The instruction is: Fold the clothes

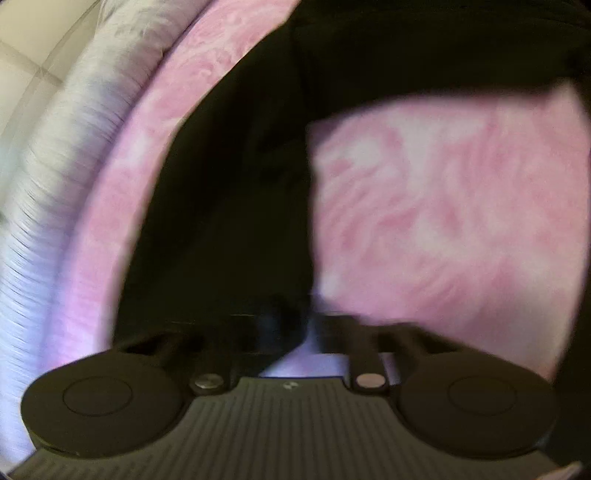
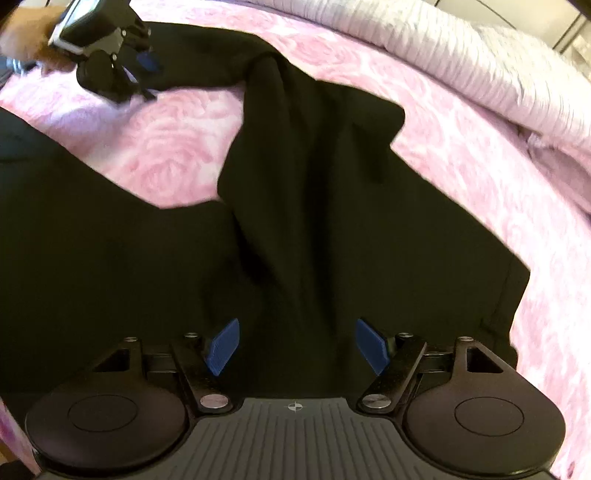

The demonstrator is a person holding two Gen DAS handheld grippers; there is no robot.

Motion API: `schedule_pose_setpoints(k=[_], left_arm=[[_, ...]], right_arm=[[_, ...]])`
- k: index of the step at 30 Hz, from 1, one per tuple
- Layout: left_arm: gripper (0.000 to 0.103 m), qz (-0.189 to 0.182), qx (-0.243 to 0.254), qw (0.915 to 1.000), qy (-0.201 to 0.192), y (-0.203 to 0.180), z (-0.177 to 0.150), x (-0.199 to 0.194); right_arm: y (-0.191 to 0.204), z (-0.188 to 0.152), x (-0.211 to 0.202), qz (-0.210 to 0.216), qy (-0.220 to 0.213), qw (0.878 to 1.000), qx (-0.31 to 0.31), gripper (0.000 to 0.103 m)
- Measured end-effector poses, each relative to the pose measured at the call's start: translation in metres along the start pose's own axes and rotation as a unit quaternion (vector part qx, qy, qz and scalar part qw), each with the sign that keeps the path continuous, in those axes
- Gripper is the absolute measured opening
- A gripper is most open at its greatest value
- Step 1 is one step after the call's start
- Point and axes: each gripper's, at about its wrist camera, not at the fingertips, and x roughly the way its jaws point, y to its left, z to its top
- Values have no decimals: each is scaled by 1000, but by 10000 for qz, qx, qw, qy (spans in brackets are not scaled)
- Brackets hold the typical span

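A black garment (image 2: 314, 221) lies spread and rumpled on a pink rose-patterned blanket (image 2: 166, 147), with a raised fold running up its middle. My right gripper (image 2: 297, 347) hovers over its near part, open, blue pads (image 2: 221, 347) wide apart and nothing between them. My left gripper (image 2: 142, 74) is at the far left end of the cloth, held by a person's hand (image 2: 26, 33). In the blurred left wrist view, the left gripper (image 1: 306, 321) has its fingers drawn together at the edge of the black garment (image 1: 240, 184), shut on the cloth.
A pale ribbed quilt (image 2: 443, 55) lies along the far side of the pink blanket, and shows as the pale ribbed quilt (image 1: 55, 166) at the left in the left wrist view. Light floor tiles (image 1: 22, 55) show beyond it. Pink blanket (image 1: 443, 203) lies bare to the right of the cloth.
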Motion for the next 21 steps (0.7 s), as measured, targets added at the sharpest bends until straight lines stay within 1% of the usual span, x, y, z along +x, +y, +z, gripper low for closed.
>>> schedule_pose_setpoints(k=[1, 3, 7, 8, 10, 11, 13, 16, 19, 21], left_arm=[[3, -4, 98, 10000, -7, 7, -2, -7], [3, 71, 104, 9999, 14, 27, -6, -21], [3, 293, -63, 9995, 105, 85, -23, -46], [3, 388, -6, 9992, 116, 101, -27, -53], [3, 455, 163, 9988, 123, 127, -36, -66], [4, 435, 277, 9986, 131, 137, -40, -73], [4, 244, 548, 9980, 176, 151, -50, -89], [4, -111, 880, 9957, 269, 142, -66, -104], [4, -348, 1360, 9890, 465, 111, -90, -102], [4, -538, 1355, 9875, 602, 88, -111, -99]], right_arm=[[0, -3, 0, 5, -15, 10000, -46, 73], [1, -8, -2, 13, -86, 9998, -158, 73], [4, -7, -5, 91, -276, 9994, -173, 73], [4, -5, -7, 107, -326, 9993, -146, 73], [6, 0, -10, 125, -419, 9990, -111, 73], [7, 3, -11, 133, -465, 9988, -96, 73], [13, 9, -12, 156, -534, 9984, -135, 73], [25, 20, -11, 216, -605, 9976, -262, 73], [38, 30, -10, 298, -625, 9970, -348, 74], [47, 37, -10, 338, -625, 9965, -435, 74]])
